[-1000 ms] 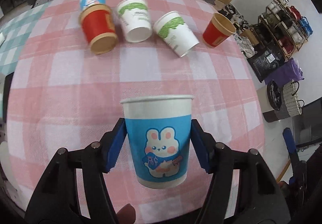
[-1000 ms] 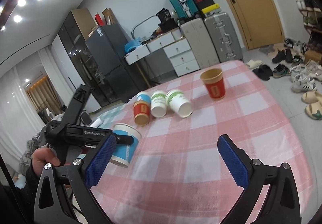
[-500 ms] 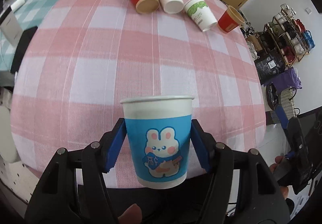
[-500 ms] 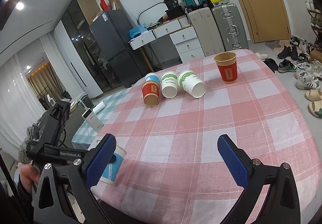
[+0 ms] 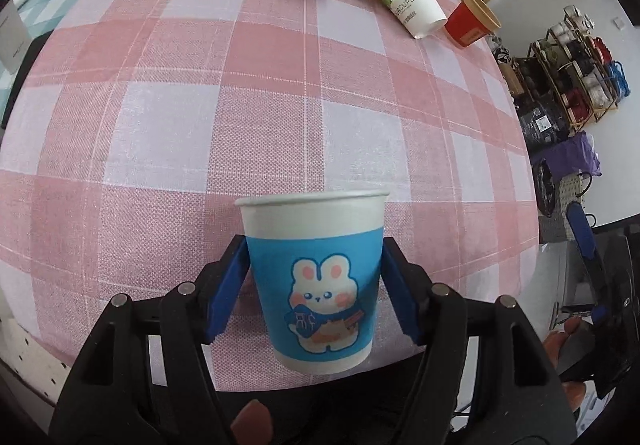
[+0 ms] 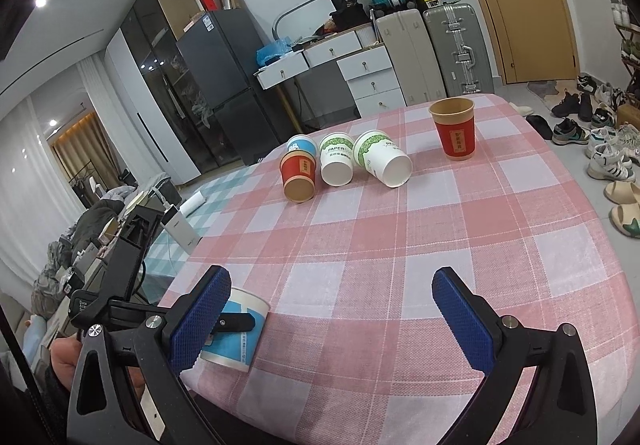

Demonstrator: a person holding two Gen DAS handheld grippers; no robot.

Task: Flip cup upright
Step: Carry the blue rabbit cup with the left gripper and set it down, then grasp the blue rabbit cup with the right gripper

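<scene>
My left gripper (image 5: 312, 297) is shut on a blue paper cup with a bunny print (image 5: 316, 277), held upright, rim up, over the near edge of the pink checked table (image 5: 240, 125). In the right wrist view the same cup (image 6: 240, 329) sits at the table's near left corner between the left gripper's fingers. My right gripper (image 6: 332, 321) is open and empty above the near part of the table.
At the far side lie a red cup (image 6: 298, 177), two white-green cups (image 6: 337, 164) (image 6: 384, 163) and a blue cup (image 6: 300, 145) on their sides. A red cup (image 6: 456, 133) stands upright to the right. Shoes and furniture surround the table.
The left gripper with the blue cup came back toward the table's near edge and lower. The right gripper stayed open and shifted little.
</scene>
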